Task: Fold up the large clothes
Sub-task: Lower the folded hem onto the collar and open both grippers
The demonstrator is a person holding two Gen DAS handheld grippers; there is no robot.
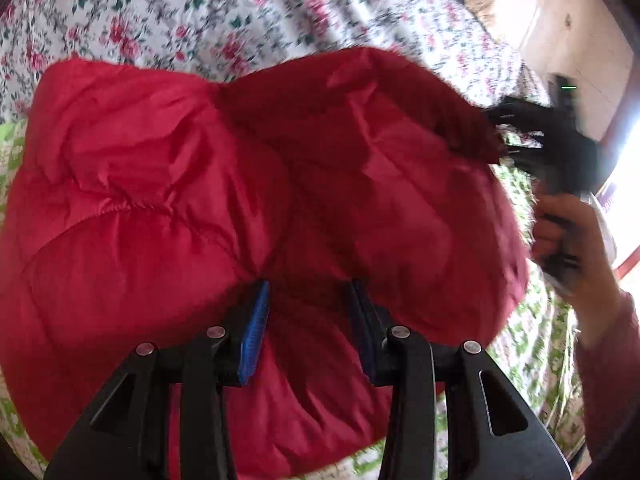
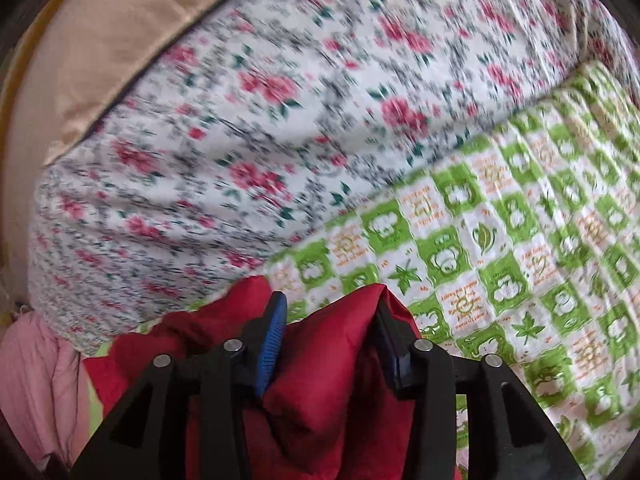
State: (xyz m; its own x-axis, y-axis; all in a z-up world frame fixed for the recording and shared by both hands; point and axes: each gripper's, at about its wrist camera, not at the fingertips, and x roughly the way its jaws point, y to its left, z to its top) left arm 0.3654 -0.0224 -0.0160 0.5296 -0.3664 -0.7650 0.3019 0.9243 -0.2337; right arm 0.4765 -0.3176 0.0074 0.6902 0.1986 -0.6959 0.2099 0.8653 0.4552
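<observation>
A red padded jacket (image 1: 248,184) was seen heaped on a green-checked sheet (image 2: 520,240), beside a rose-printed sheet (image 2: 240,128). The left gripper (image 1: 308,300) was held just above it, jaws parted, nothing pinched. A fold of the jacket was lodged between the right gripper's (image 2: 332,312) parted jaws; whether it was pressed could not be told.

Bright daylight throughout. Blown-out glare from window (image 1: 628,184) at right edge of left view. Motion blur across flowered sheet (image 2: 248,128). Strong fisheye bending, dark corners. Soft shadows in red jacket (image 1: 248,184) folds.
</observation>
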